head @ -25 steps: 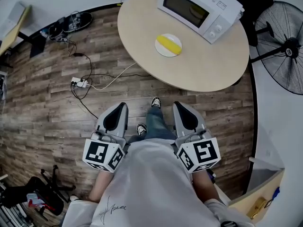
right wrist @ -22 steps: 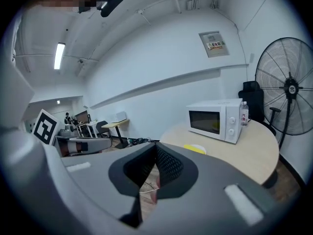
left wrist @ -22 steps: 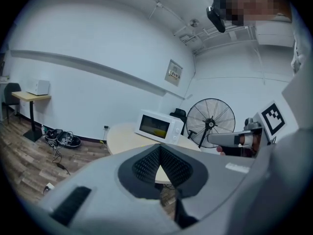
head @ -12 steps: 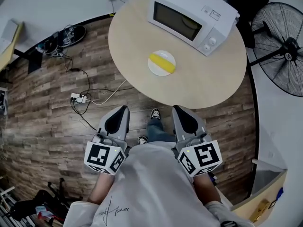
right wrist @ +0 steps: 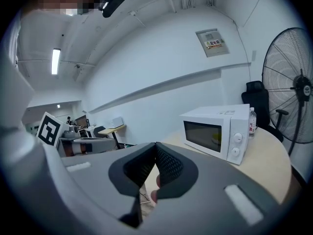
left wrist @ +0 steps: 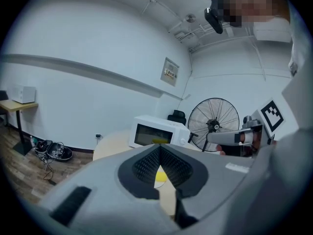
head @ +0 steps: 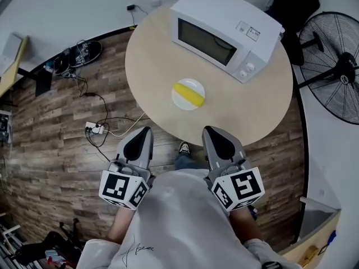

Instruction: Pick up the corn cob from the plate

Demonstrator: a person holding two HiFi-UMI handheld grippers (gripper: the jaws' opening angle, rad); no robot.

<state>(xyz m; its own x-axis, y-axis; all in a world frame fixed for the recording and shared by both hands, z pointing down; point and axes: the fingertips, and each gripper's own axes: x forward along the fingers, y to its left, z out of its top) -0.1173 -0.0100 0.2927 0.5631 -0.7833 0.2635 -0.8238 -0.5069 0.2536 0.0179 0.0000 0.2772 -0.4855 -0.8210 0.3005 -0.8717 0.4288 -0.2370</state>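
Approach stage: corn lies across plate on table, near microwave, well ahead of both claws. Jaws of left gripper and right gripper together, empty. Person should choose one (right looks nearer), open wide before descending, straddle corn across its width.
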